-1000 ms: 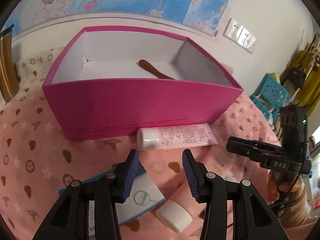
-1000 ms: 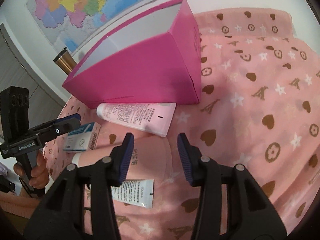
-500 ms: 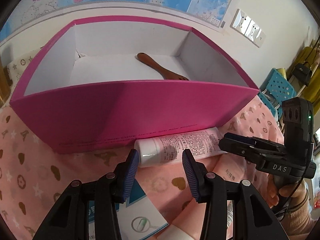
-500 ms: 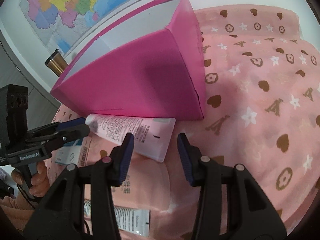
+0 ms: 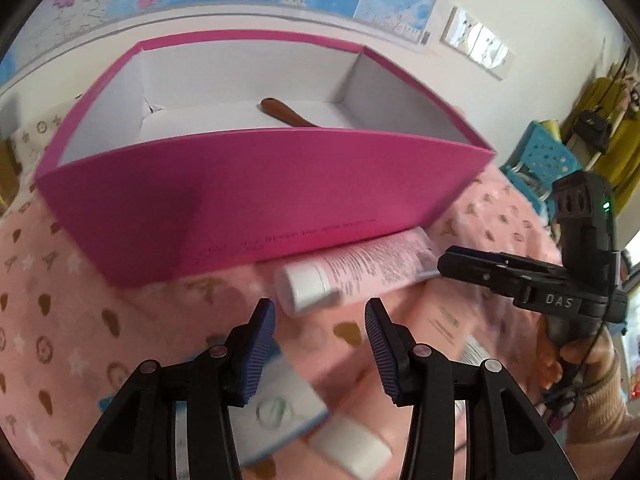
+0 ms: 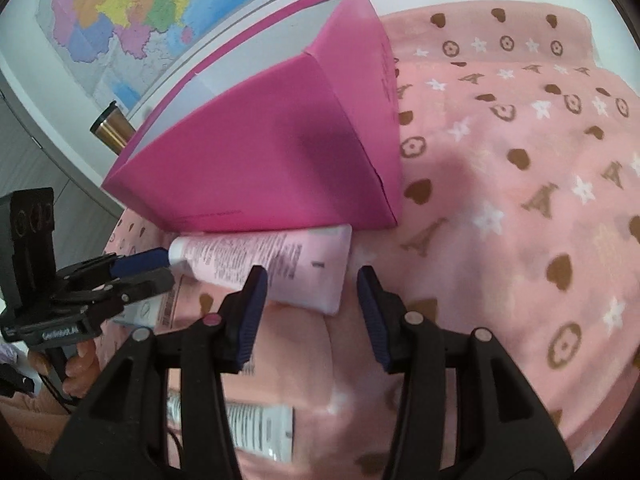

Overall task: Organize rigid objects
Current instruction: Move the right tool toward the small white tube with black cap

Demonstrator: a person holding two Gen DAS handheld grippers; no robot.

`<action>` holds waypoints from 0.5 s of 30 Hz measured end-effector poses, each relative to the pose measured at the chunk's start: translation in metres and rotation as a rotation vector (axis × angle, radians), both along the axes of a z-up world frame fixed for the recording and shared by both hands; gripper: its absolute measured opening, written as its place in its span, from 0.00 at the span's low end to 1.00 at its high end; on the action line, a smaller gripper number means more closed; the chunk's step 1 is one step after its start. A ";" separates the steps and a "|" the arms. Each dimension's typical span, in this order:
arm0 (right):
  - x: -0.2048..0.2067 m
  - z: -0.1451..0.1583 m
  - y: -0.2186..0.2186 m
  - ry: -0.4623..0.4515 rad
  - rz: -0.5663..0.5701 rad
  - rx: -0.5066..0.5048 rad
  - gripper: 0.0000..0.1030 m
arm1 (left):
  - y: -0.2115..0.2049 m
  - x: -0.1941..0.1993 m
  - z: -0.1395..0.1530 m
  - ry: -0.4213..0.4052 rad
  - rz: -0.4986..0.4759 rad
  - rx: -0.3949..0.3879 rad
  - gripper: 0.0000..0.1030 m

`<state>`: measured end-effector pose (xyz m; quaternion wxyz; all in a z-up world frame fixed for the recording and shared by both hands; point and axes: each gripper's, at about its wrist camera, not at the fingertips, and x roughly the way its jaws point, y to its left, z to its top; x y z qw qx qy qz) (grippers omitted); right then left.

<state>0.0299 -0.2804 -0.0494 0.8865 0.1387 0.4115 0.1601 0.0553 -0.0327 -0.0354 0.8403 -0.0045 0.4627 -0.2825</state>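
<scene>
Two hand-held grippers angle downward, facing each other. The left gripper (image 5: 320,320) stands parted, gripping nothing. The right gripper's (image 6: 308,292) jaws are opening, nothing pressed between them.

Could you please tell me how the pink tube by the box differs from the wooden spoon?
The pink tube lies outside the magenta box, against its front wall; the wooden spoon lies inside it. The tube is pale pink with print and a white cap; the spoon is plain dark brown. Both lie flat, untouched by either gripper.
</scene>
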 end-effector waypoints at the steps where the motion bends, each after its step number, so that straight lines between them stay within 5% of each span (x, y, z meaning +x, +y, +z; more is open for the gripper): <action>1: -0.005 0.001 0.001 -0.003 0.013 -0.008 0.48 | 0.004 -0.005 0.004 0.001 -0.014 -0.025 0.45; 8: -0.051 0.007 0.008 -0.019 0.097 -0.003 0.48 | 0.004 -0.060 0.023 0.006 -0.175 -0.109 0.45; 15: -0.067 -0.009 0.018 0.005 0.117 -0.036 0.48 | -0.017 -0.082 -0.007 0.119 -0.216 -0.043 0.44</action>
